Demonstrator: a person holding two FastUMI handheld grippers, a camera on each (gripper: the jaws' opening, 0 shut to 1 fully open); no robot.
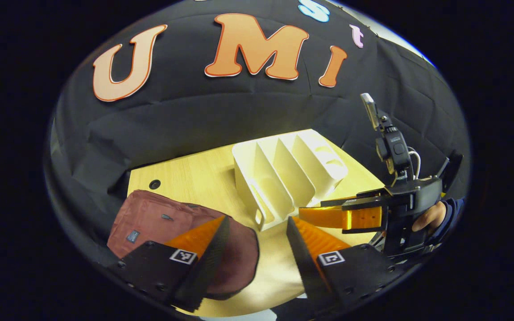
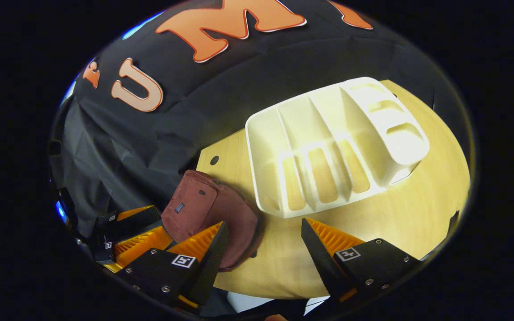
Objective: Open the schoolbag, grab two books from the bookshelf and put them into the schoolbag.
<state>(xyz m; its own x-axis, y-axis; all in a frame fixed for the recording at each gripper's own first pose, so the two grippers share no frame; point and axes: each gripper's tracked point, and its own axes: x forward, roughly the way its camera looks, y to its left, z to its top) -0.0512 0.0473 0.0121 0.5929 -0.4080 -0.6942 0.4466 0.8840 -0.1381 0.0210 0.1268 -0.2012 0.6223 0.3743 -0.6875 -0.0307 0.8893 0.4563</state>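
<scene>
A maroon schoolbag [image 1: 159,223] [image 2: 203,209] lies flat at the table's left end, and I cannot tell whether its zip is undone. A white slotted bookshelf [image 1: 288,174] [image 2: 333,142] stands just right of it with bare slots between its dividers. My left gripper [image 1: 257,220] hovers open over the gap between bag and shelf, nothing between its fingers. My right gripper [image 2: 263,223] is open too, above the bag's right edge and the shelf's near corner. In the left gripper view the right gripper [image 1: 310,216] reaches in from the right. The left gripper [image 2: 150,227] sits low beside the bag.
The pale wooden table [image 1: 194,174] [image 2: 417,209] has a small round hole [image 1: 155,183] [image 2: 214,160] near its far left corner. A hand [image 1: 431,216] in a dark sleeve holds the right gripper. Black cloth backs the table. Bare tabletop lies in front of and right of the shelf.
</scene>
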